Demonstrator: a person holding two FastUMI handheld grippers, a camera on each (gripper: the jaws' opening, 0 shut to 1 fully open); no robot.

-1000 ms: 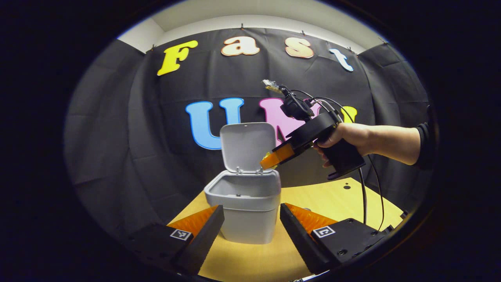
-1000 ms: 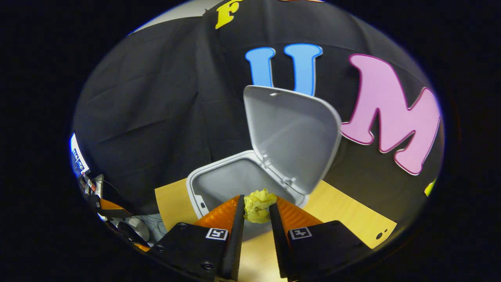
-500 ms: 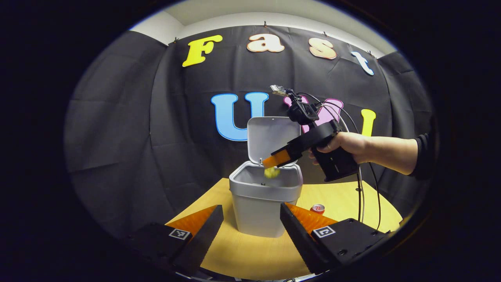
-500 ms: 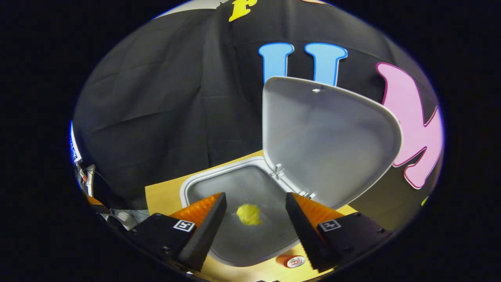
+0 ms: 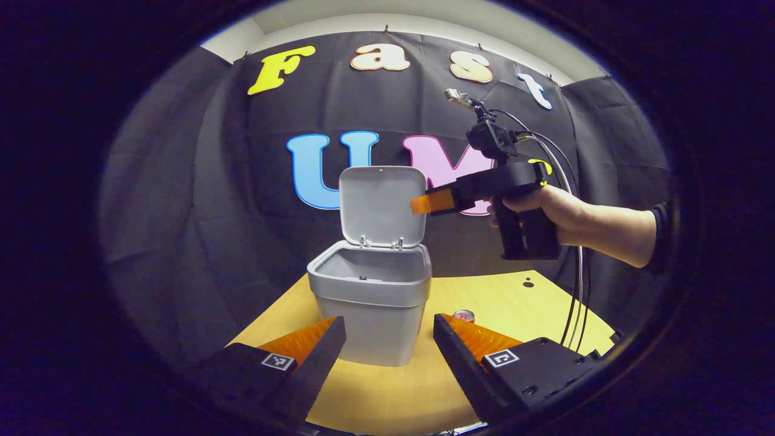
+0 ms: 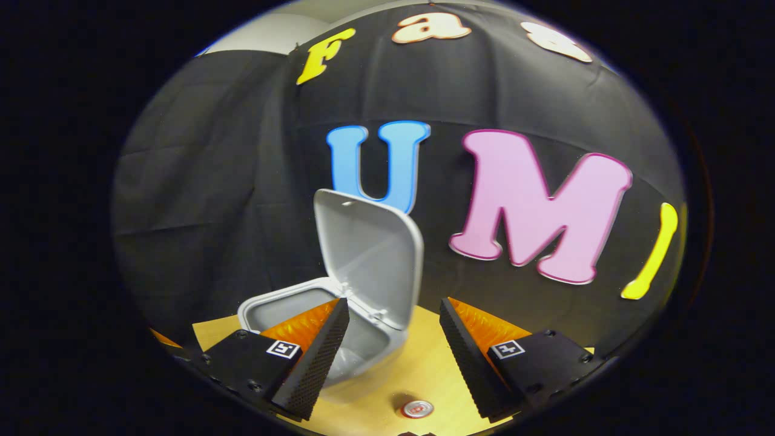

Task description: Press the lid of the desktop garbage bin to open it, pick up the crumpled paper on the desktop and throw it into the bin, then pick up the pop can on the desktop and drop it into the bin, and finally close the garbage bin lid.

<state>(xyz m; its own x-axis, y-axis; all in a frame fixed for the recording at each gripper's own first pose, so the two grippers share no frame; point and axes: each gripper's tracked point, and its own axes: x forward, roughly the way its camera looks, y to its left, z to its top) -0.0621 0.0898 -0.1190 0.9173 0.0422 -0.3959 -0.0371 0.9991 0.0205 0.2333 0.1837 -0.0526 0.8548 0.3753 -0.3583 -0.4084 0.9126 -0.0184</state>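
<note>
We held the right gripper (image 5: 418,204) spread w/ nothing in it, up beside the raised lid (image 5: 380,204), the left gripper (image 5: 387,351) also spread, bc the pop can (image 6: 417,409) on the desktop (image 5: 508,303) by the bin (image 5: 372,309) came next.

Layout, left gripper view:
- Tabletop (image 5: 514,303): carries bin and can; booth wall behind.
- Bin (image 5: 372,303): on tabletop, centre-left, ahead of and between left claw (image 5: 387,357) fingers. Lid (image 5: 381,206) stands upright at rear rim, hinged at back, opening faces up.
- Pop can (image 5: 464,315): on tabletop, right of bin, apart from it, just beyond right finger of left claw.
- Right claw (image 5: 424,204): in air, above and right of bin, tip level w/ lid, held by hand (image 5: 545,206) entering from right.

Right gripper view:
- Bin (image 6: 284,303) lower left, lid (image 6: 369,254) up at its right.
- Can (image 6: 418,409) on tabletop (image 6: 418,369) near bottom edge, between right claw (image 6: 393,357) fingers, right of bin.
</note>
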